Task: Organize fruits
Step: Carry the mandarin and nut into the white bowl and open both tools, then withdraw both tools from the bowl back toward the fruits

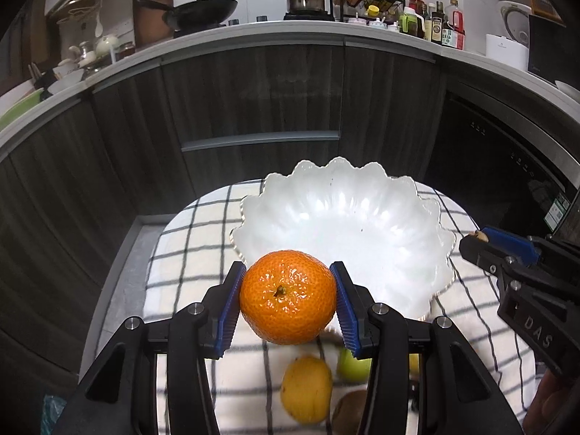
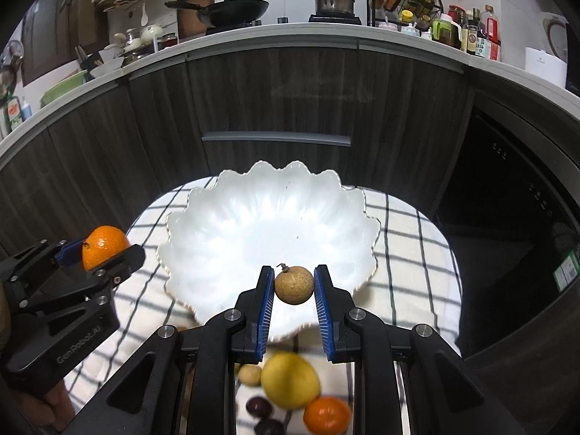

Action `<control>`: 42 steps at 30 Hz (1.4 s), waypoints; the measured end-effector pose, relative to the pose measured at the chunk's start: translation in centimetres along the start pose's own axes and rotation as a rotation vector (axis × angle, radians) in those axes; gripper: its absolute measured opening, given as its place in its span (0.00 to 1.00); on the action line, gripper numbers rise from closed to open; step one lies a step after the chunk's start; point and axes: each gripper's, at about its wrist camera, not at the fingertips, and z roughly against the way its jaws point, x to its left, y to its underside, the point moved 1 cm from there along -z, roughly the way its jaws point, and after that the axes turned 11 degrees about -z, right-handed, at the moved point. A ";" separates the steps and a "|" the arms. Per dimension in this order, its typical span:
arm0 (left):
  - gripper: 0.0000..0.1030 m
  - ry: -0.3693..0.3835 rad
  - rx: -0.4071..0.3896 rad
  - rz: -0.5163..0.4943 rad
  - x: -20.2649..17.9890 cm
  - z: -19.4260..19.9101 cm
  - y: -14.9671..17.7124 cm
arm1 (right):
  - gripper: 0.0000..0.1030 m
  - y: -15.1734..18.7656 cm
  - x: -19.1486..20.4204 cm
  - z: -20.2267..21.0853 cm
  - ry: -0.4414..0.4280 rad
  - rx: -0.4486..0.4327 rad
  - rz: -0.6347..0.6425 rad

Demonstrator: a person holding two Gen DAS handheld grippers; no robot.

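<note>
A: While both tools hang above the checked cloth (image 1: 203, 232), what does the left hand-held gripper (image 1: 288, 299) carry?

B: A mandarin orange (image 1: 288, 297), pinched between its blue pads, stem end facing the camera. It sits in the air just at the near rim of the white scalloped bowl (image 1: 348, 224), which holds no fruit.

A: And the right hand-held gripper (image 2: 293, 290)?

B: Its jaws are drawn close on a small round brown fruit, a longan (image 2: 293, 285) by the look of it, with a bit of stem on top. It too is over the near edge of the bowl.

A: What lies on the surface below?

B: Blurred, under the fingers: a yellow lemon (image 2: 290, 378), a second mandarin (image 2: 327, 415), two dark plums (image 2: 258, 406), a small tan fruit (image 2: 250, 374). The left view adds a green fruit (image 1: 353, 364) and a brown kiwi (image 1: 349, 411).

A: Behind?

B: Dark cabinets and a counter with a wok (image 1: 203, 9) and a pot (image 1: 306, 1).
</note>
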 end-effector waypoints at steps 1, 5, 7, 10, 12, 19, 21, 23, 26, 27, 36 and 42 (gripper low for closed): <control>0.45 0.006 0.003 0.000 0.0 -0.6 -0.4 | 0.23 -0.1 -0.1 -0.4 -0.005 0.006 -0.004; 0.45 0.016 0.020 -0.004 -0.1 -2.7 -1.1 | 0.23 -0.3 -0.3 -2.4 -0.011 0.033 -0.018; 0.45 0.023 0.039 -0.010 -0.3 -3.9 -1.1 | 0.23 -0.3 -0.6 -3.3 -0.008 0.046 -0.023; 0.45 0.042 0.073 -0.006 -0.6 -5.7 -0.9 | 0.23 0.0 -1.0 -4.7 -0.008 0.075 -0.039; 0.45 0.047 0.093 -0.010 -0.9 -6.7 -0.7 | 0.23 0.2 -1.4 -5.6 -0.007 0.099 -0.056; 0.46 0.058 0.136 -0.016 -1.5 -8.2 0.0 | 0.23 1.1 -2.1 -7.8 -0.006 0.160 -0.075; 0.46 0.059 0.151 -0.020 -1.7 -8.6 0.2 | 0.23 1.5 -2.2 -8.2 0.000 0.173 -0.076; 0.46 0.062 0.160 -0.021 -1.9 -8.8 0.3 | 0.23 1.6 -2.3 -8.4 0.005 0.178 -0.076; 0.47 0.059 0.169 -0.023 -1.9 -8.9 0.5 | 0.23 1.5 -2.5 -8.5 0.013 0.178 -0.083; 0.53 0.053 0.177 -0.027 -1.9 -8.8 0.4 | 0.23 1.4 -2.5 -8.5 0.017 0.173 -0.086; 0.81 -0.027 0.136 -0.030 -1.1 -7.3 -0.1 | 0.61 1.0 -3.2 -7.1 0.094 0.110 -0.107; 0.92 -0.087 0.091 -0.034 -1.0 -5.2 -0.3 | 0.71 0.6 -3.2 -4.6 0.147 0.042 -0.101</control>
